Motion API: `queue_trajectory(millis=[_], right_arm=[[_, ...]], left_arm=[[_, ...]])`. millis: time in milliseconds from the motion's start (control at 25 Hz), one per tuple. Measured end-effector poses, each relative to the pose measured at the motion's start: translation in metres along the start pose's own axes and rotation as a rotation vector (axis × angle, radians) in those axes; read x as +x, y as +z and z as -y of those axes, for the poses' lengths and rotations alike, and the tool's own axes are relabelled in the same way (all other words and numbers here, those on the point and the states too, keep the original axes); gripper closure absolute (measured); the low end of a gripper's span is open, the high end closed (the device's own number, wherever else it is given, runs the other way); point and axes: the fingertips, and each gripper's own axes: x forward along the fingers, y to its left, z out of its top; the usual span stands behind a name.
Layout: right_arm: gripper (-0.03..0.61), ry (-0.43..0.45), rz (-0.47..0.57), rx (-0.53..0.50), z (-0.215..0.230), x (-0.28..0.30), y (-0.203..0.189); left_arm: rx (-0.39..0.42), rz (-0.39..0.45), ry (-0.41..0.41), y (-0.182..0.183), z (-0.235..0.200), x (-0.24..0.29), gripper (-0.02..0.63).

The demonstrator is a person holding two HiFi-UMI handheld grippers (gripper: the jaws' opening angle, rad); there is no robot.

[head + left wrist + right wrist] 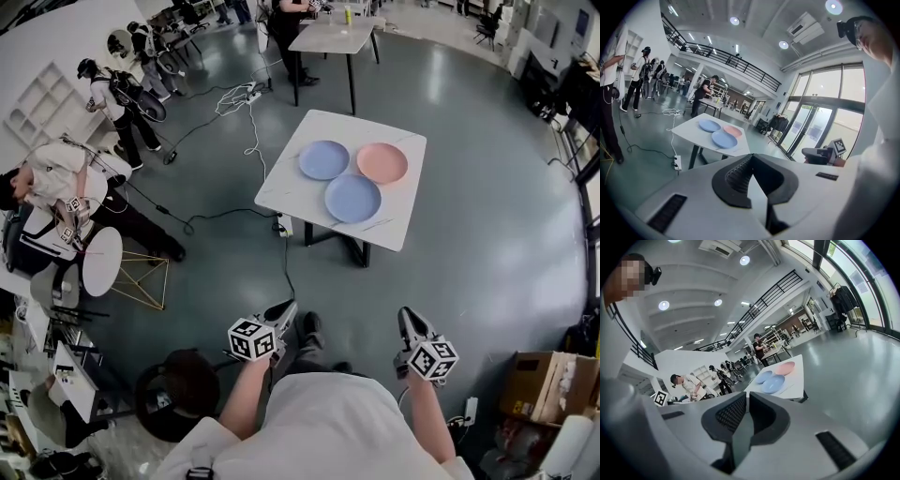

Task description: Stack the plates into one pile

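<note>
Three plates lie side by side on a white table (281, 183) ahead of me: a blue plate (323, 159) at the far left, a pink plate (382, 162) at the far right, and a second blue plate (352, 198) nearest me. Both gripper views also catch them, the near blue plate (724, 139) (771, 385) in front. My left gripper (286, 312) and right gripper (406, 318) hang well short of the table, over the floor. Each is shut with nothing between its jaws.
A power strip (284, 225) and cables (246, 103) lie on the floor left of the table. A second table (336, 37) stands farther off. People stand at the left (112, 98). A round stool (101, 261) and cardboard boxes (548, 384) flank me.
</note>
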Motion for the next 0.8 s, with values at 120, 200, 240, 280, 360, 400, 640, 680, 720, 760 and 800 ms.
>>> queue_trajectory(millis=[120, 200, 240, 280, 360, 400, 640, 680, 720, 760, 800], right_arm=[[0.543, -0.014, -0.005, -0.002, 0.002, 0.016, 0.005], [0.543, -0.026, -0.005, 0.007, 0.004, 0.029, 0.008], [0.543, -0.029, -0.005, 0.008, 0.004, 0.035, 0.009], [0.543, -0.031, -0.006, 0.007, 0.003, 0.042, 0.011], [0.543, -0.035, -0.009, 0.002, 0.003, 0.054, 0.016], [0.543, -0.037, -0.011, 0.001, 0.003, 0.059, 0.019], [0.543, -0.052, -0.015, -0.011, -0.004, 0.102, 0.040], [0.543, -0.056, -0.013, -0.011, -0.006, 0.110, 0.042], [0.543, -0.062, -0.011, -0.010, -0.009, 0.118, 0.045], [0.543, -0.067, -0.008, -0.009, -0.011, 0.126, 0.048], [0.543, -0.072, -0.006, -0.008, -0.014, 0.134, 0.050]], left_arm=[[-0.007, -0.003, -0.008, 0.010, -0.013, 0.010, 0.600], [-0.010, -0.011, -0.017, 0.015, -0.022, 0.018, 0.601], [-0.010, -0.015, -0.021, 0.017, -0.028, 0.021, 0.600], [-0.010, -0.019, -0.025, 0.021, -0.033, 0.025, 0.601], [-0.006, -0.024, -0.028, 0.029, -0.043, 0.034, 0.601], [-0.005, -0.024, -0.029, 0.034, -0.048, 0.038, 0.600], [-0.005, -0.021, -0.047, 0.072, -0.086, 0.060, 0.600], [-0.006, -0.024, -0.052, 0.077, -0.093, 0.062, 0.601], [-0.006, -0.028, -0.059, 0.082, -0.099, 0.065, 0.600], [-0.004, -0.032, -0.067, 0.087, -0.104, 0.068, 0.601], [-0.001, -0.037, -0.076, 0.093, -0.110, 0.072, 0.600]])
